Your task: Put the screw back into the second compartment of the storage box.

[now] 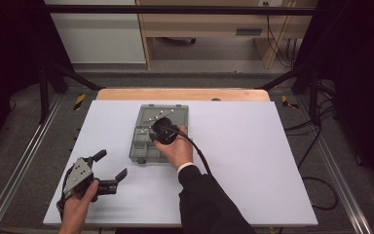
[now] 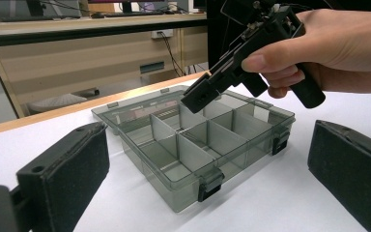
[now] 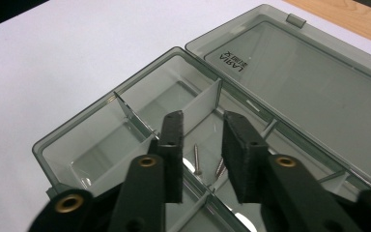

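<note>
A smoky translucent compartment box [image 1: 135, 155] lies open mid-table, its lid [image 1: 168, 113] flat on the far side. My right gripper [image 1: 155, 132] hangs tilted down over the box's middle compartments. In the right gripper view its jaws [image 3: 204, 121] stand a little apart with nothing between the pads. Two screws [image 3: 196, 159] lie in the compartment right under them. My left gripper [image 1: 111, 165] rests near the table's front left, wide open and aimed at the box [image 2: 174, 193]. The left gripper view also shows the right gripper [image 2: 200, 96] in a hand [image 2: 338, 43] above the dividers.
The white tabletop [image 1: 253, 161] stretches bare to the right of the box. A wooden table edge [image 1: 182, 94] runs along the far side. Metal rails [image 1: 19, 165] flank the table, and cables [image 1: 321, 195] lie on the floor at the right.
</note>
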`<state>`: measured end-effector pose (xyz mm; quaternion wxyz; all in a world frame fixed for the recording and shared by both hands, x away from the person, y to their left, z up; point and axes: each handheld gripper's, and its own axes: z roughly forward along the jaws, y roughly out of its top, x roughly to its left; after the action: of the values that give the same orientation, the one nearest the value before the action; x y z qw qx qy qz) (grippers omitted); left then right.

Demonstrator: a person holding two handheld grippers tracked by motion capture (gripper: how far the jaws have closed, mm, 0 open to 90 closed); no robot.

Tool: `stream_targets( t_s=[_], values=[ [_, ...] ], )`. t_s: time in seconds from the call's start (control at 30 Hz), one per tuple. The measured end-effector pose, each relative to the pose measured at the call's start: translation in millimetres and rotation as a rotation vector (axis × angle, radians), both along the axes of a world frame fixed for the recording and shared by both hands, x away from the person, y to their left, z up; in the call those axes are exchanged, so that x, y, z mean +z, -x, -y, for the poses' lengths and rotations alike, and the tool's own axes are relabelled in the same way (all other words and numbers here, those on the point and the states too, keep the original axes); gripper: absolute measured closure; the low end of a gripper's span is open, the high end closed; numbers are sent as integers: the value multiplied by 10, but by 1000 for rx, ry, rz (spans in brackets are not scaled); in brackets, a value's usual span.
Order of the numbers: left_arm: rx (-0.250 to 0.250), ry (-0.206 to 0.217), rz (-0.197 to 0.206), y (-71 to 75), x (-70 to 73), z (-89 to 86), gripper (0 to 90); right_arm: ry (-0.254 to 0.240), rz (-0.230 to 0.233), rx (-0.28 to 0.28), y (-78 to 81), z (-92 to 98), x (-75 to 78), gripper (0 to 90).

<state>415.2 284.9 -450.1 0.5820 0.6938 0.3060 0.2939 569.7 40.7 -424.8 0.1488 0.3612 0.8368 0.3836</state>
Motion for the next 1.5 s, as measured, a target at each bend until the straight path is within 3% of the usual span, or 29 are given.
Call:
stream_targets(
  t_s=[0.07,0.1,0.2,0.23,0.27,0.3,0.33,0.37,0.4,0.47,0.73,0.9,1.0,1.2,1.5],
  values=[
    [-1,-2,0,0,0,3,8,9,9,0,18,10,4,642],
    [-1,-2,0,1,1,3,8,22,6,-1,39,19,15,561],
    [1,-6,-3,-6,-6,12,8,36,12,8,69,29,27,439],
    [1,-6,-3,-6,-6,12,8,36,12,8,69,29,27,439],
    [-1,-11,-3,-4,-7,14,8,62,17,15,103,24,19,331],
    [-1,-11,-3,-4,-7,14,8,62,17,15,103,24,19,331],
    [2,-8,-3,2,-8,9,8,82,21,14,137,29,12,258],
    [2,-8,-3,2,-8,9,8,82,21,14,137,29,12,258],
    [6,-8,-4,7,-6,-2,8,90,6,-4,163,50,21,193],
    [12,-6,-3,9,-5,-11,8,86,4,-10,182,86,45,148],
    [16,1,-6,7,-9,-22,8,70,49,-8,335,362,193,63],
    [26,-4,-7,19,-11,-36,8,39,66,-9,435,517,250,70],
    [32,-2,-7,28,-10,-41,8,-4,55,-2,567,643,279,95],
    [34,4,-7,6,-8,-57,8,-19,88,-6,733,792,325,116],
    [57,27,-12,18,-9,-115,8,-27,141,-30,820,939,316,122]
  ],
)
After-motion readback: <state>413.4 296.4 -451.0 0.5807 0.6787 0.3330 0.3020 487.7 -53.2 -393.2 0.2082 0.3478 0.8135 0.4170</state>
